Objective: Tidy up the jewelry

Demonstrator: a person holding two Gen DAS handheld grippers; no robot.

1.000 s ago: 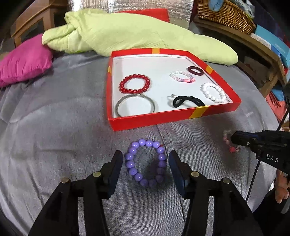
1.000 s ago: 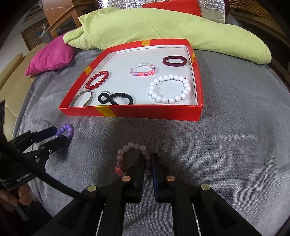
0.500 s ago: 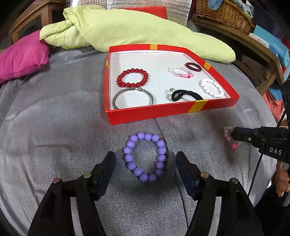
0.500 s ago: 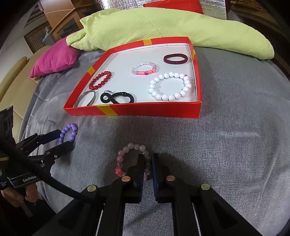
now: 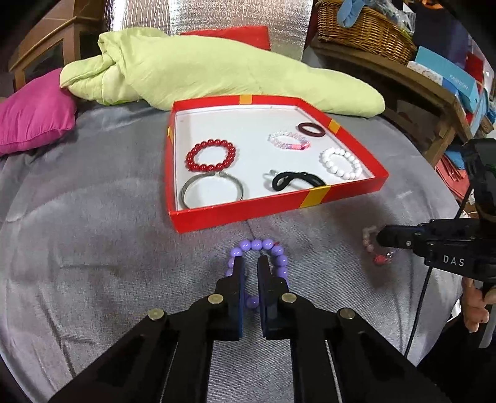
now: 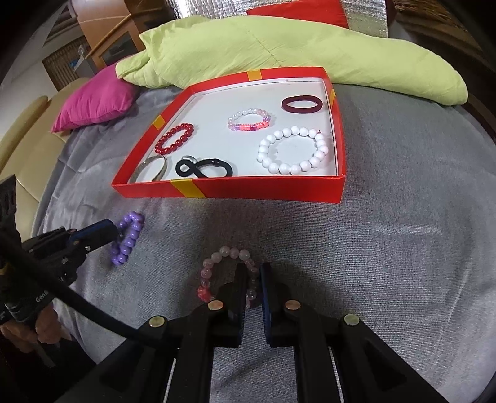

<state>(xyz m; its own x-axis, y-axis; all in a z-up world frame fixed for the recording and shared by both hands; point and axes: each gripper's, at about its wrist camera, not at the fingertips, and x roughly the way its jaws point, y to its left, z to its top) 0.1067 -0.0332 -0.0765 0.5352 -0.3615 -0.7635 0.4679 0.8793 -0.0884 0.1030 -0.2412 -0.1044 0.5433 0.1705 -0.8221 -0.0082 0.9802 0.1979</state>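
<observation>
A purple bead bracelet [image 5: 280,263] lies on the grey cover in front of the red tray [image 5: 279,210]. My left gripper [image 5: 251,259] is shut on its near beads, fingertips inside the ring; from the right wrist view the same gripper [image 6: 113,231] pinches the squeezed purple bracelet [image 6: 130,229]. My right gripper [image 6: 254,266] is shut on the right side of a pale pink bead bracelet [image 6: 217,259] with a pink charm. It appears in the left wrist view as the right gripper [image 5: 381,240] beside the pink bracelet [image 5: 369,240]. Inside the tray [image 6: 248,189] lie several bracelets and bands.
A light green quilt [image 5: 217,68] and a magenta cushion [image 5: 34,114] lie behind the tray. A wicker basket [image 5: 365,28] and boxes sit on a wooden shelf at the right. A hand [image 5: 474,307] holds the right gripper's handle.
The left jaws went from wide apart around the purple bracelet to shut on its near beads, squeezing the ring narrower. The right gripper has kept its hold and place.
</observation>
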